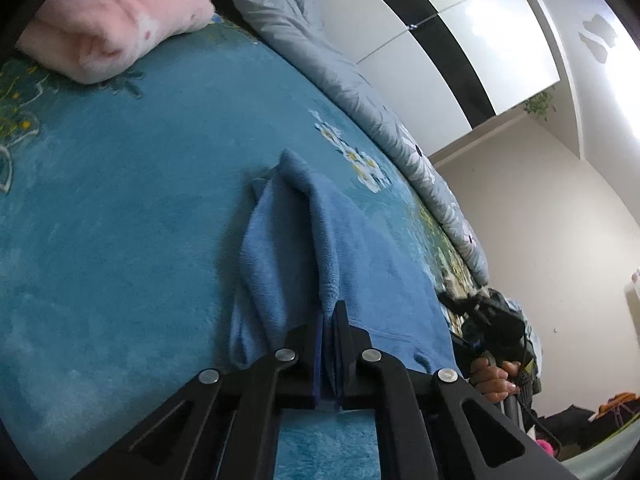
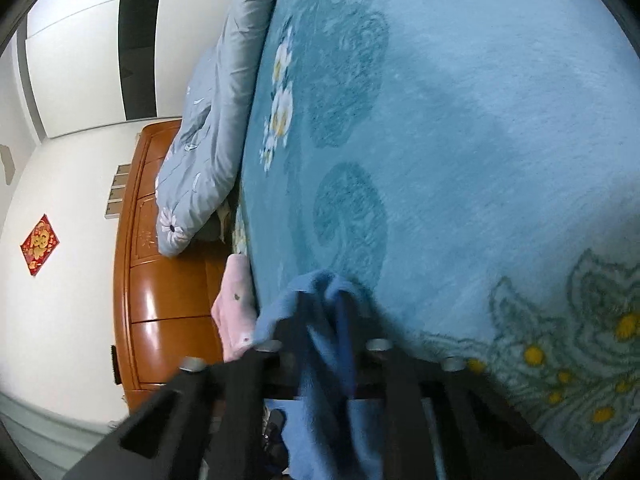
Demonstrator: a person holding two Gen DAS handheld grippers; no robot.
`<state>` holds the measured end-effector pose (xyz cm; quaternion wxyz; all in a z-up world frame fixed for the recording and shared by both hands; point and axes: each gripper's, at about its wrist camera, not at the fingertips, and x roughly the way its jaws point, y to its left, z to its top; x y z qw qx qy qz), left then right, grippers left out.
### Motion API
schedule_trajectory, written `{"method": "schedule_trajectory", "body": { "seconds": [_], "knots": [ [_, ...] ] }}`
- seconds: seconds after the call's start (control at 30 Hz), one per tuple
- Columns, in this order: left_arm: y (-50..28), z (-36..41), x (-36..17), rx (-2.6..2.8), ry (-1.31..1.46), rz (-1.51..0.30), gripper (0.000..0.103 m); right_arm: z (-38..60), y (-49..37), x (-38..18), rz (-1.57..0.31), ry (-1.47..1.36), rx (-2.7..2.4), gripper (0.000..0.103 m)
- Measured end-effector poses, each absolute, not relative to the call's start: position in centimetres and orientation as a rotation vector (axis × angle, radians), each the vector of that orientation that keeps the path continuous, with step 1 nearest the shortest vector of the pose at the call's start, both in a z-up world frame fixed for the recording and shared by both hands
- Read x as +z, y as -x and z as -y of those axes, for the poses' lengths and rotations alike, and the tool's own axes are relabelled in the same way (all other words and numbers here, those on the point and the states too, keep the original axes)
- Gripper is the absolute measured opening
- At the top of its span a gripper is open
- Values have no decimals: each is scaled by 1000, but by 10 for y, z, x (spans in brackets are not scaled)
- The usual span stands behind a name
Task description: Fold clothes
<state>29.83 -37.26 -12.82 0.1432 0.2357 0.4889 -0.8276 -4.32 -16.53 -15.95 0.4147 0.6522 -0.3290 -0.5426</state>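
- The blue fleece garment (image 1: 304,248) lies partly on a teal bedspread (image 1: 120,220) patterned with flowers, and partly lifted between your two tools.
- Your left gripper (image 1: 329,332) has its jaws together on one edge of the fleece; the cloth runs away from it in a long raised ridge across the bed.
- Your right gripper (image 2: 326,320) is clamped on another bunch of the same fleece (image 2: 320,344), which drapes down between and below its fingers, near the edge of the bed.
- In the left wrist view, your right hand (image 1: 494,376) shows at the lower right, wrapped around the black handle of its tool.
- The fleece looks soft, light and limp. Judging by how it sags and puckers, it will not hold a crease by itself and will bunch wherever it is pinched.
- Best hold, in my judgement: edges or corners, with the span between the two tools kept taut so that the layers lie flat.
- Both tools sit low and tilted, aimed along the bed surface rather than straight down.
- A folded pink blanket (image 1: 116,20) rests at the far end of the bed, well apart from the fleece.
- A grey floral quilt (image 1: 320,60) runs along the far side, beside a white wardrobe (image 1: 460,40).
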Motion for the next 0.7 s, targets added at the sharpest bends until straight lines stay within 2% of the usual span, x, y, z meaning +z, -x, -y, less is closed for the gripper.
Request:
{"method": "schedule_trajectory", "body": {
  "seconds": [0.17,0.33,0.57,0.6,0.63,0.67,0.7],
  "knots": [
    [-301,376,-133,-2374,-682,-1415,4,158,52,-151,822,-1592,-1420,0],
    [-302,374,-133,-2380,-682,-1404,4,148,65,-143,836,-1548,-1470,0],
    [-306,373,-118,-2419,-674,-1380,7,163,38,-110,540,-1483,-1474,3],
    [-308,373,-113,-2422,-669,-1358,10,164,33,-108,498,-1483,-1467,6],
    [-308,375,-111,-2415,-675,-1332,27,163,29,-109,478,-1481,-1460,15],
    [-309,377,-109,-2405,-684,-1304,53,162,25,-109,458,-1479,-1454,42],
    [-310,379,-107,-2394,-693,-1277,63,161,20,-110,437,-1477,-1447,63]
  ]
}}
